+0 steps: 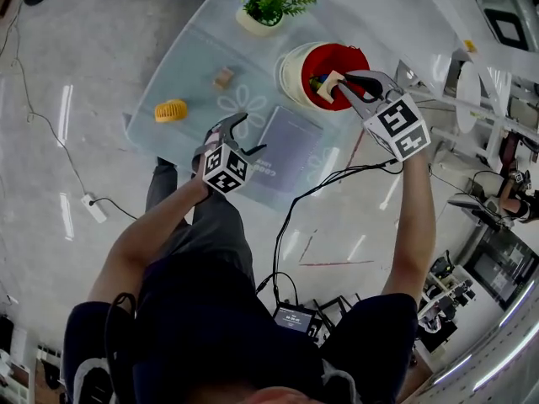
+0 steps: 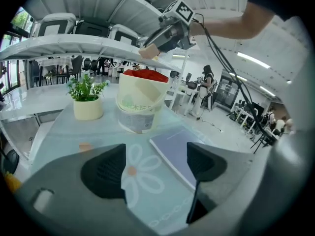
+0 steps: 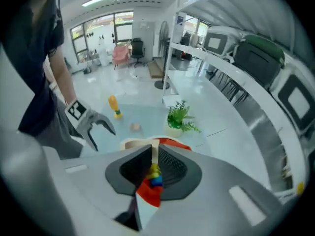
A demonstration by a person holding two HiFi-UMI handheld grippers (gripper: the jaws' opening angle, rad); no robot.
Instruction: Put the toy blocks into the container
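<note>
My right gripper (image 1: 341, 85) hovers over the red container (image 1: 349, 61), which sits inside a cream bucket, and is shut on a beige wooden block (image 1: 328, 87). In the right gripper view the block (image 3: 154, 151) is a thin sliver pinched between the pads, with colourful blocks (image 3: 154, 178) in the container below. The left gripper view shows that block (image 2: 149, 50) at the right gripper's tip above the container (image 2: 140, 100). My left gripper (image 1: 253, 133) is open and holds nothing, low over the glass table next to a notebook (image 1: 288, 148). Another wooden block (image 1: 223, 77) lies on the table.
A yellow toy (image 1: 171, 109) lies near the table's left edge (image 1: 139, 133). A potted plant (image 1: 268, 7) stands behind the container. Cables (image 1: 295, 217) trail over the floor in front of the table. Shelving and desks fill the right side.
</note>
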